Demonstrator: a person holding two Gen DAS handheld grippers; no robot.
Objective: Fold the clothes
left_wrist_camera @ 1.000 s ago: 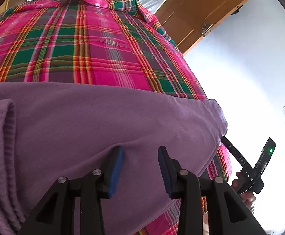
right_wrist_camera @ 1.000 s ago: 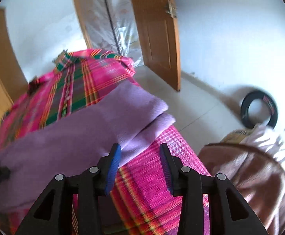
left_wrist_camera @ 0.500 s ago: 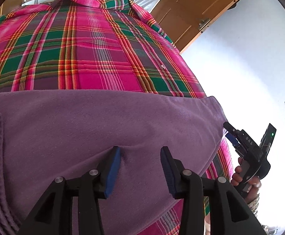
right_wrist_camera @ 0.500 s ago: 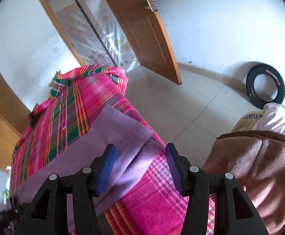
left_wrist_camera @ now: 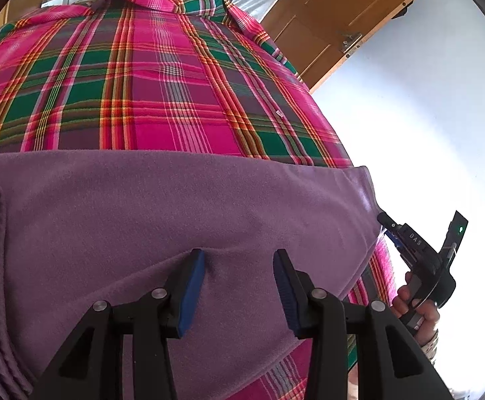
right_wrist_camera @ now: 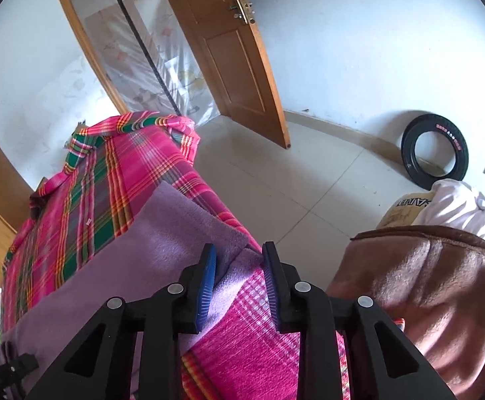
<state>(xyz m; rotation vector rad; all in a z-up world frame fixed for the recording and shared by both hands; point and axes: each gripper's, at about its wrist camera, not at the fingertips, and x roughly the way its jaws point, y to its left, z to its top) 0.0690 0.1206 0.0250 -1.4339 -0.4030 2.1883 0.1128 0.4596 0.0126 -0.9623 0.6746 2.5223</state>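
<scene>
Across a bed spread with a pink plaid sheet (left_wrist_camera: 162,76), a purple fleece garment (left_wrist_camera: 175,206) lies as a long band, running crosswise. The left gripper (left_wrist_camera: 239,266), jaws spread, hovers over its near edge; the right gripper (right_wrist_camera: 239,263), jaws spread, straddles its end corner, seemingly the nearer to a pinch.

Two handheld black plastic grippers, each with a pair of angular triangular-cutout fingers, round silver screws at the joints, and ribbed blue pads inside the tips: the left gripper (left_wrist_camera: 239,286) and the right gripper (right_wrist_camera: 239,283). The right one's body carries a small green light and white lettering.
</scene>
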